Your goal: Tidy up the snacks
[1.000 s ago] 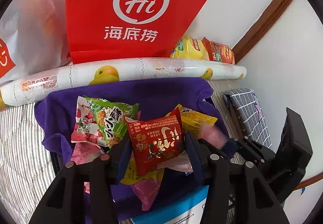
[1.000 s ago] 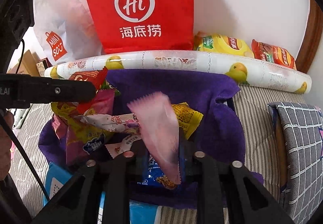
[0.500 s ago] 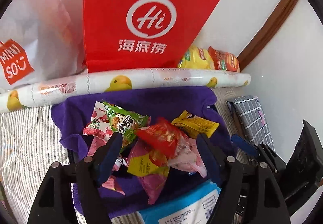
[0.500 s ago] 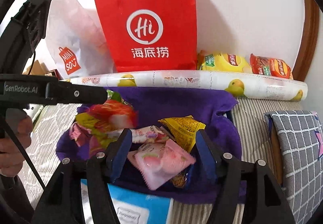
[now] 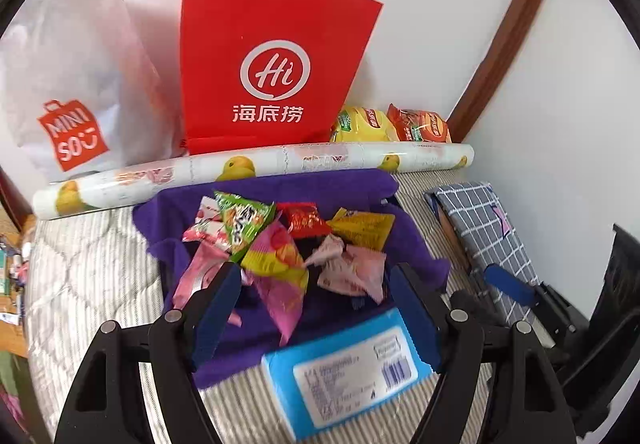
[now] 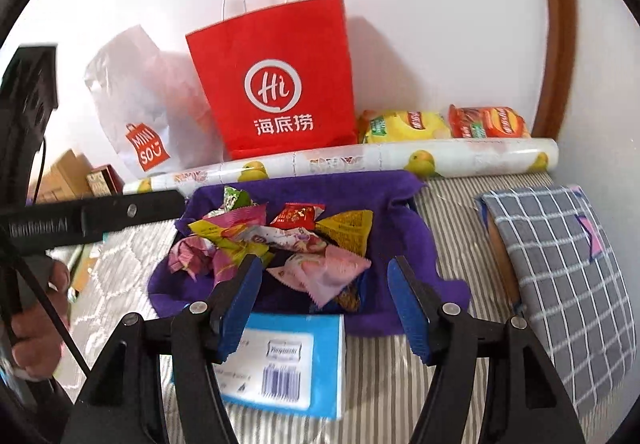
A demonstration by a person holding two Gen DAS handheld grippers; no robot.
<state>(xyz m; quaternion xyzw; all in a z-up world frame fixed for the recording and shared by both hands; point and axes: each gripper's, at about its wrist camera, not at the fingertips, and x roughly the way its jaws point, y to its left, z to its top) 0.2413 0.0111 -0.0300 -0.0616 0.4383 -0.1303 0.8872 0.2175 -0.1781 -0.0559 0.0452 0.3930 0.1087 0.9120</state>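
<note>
Several small snack packets lie in a heap in a purple cloth-lined basket (image 5: 360, 183) on the bed; it also shows in the right wrist view (image 6: 392, 199). Among them are a red packet (image 5: 306, 219), a yellow packet (image 5: 362, 228), a green packet (image 5: 244, 219) and a pale pink packet (image 6: 326, 274). My left gripper (image 5: 314, 298) is open and empty, just in front of the basket. My right gripper (image 6: 324, 292) is open and empty, also in front of it. The left gripper's body (image 6: 92, 219) shows at the left of the right wrist view.
A blue tissue pack (image 5: 344, 368) lies in front of the basket. Behind it lies a fruit-print roll (image 5: 256, 167), then a red paper bag (image 5: 276, 71), a white Miniso bag (image 5: 76, 91) and two chip bags (image 6: 440, 125). A checked cushion (image 6: 560, 276) is at the right.
Both grippers let go of their packets, the red one and the pale pink one, which now lie in the basket. Both grippers opened and pulled back and up from it.
</note>
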